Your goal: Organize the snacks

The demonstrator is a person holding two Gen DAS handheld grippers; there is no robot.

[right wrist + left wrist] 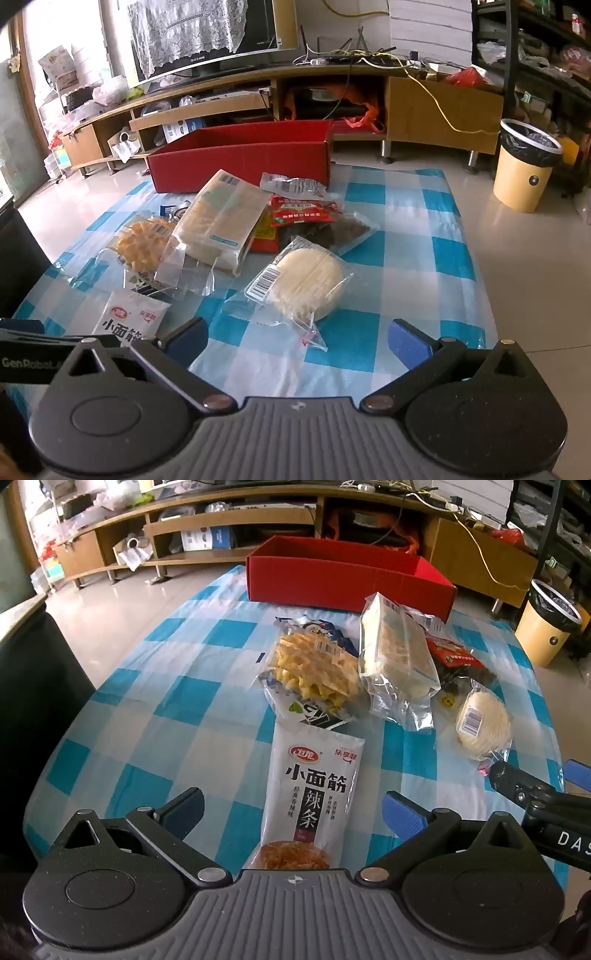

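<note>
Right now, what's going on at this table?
A person holds two grippers, both open and empty, over a blue checked tablecloth. The left gripper straddles a white printed snack pouch; the right gripper faces a round pale cake in clear wrap. The red cardboard box looks empty.

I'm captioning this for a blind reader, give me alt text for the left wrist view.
An open left gripper hovers over a white snack packet on a blue checked tablecloth. Beyond lie more snack bags and an open red box.
</note>
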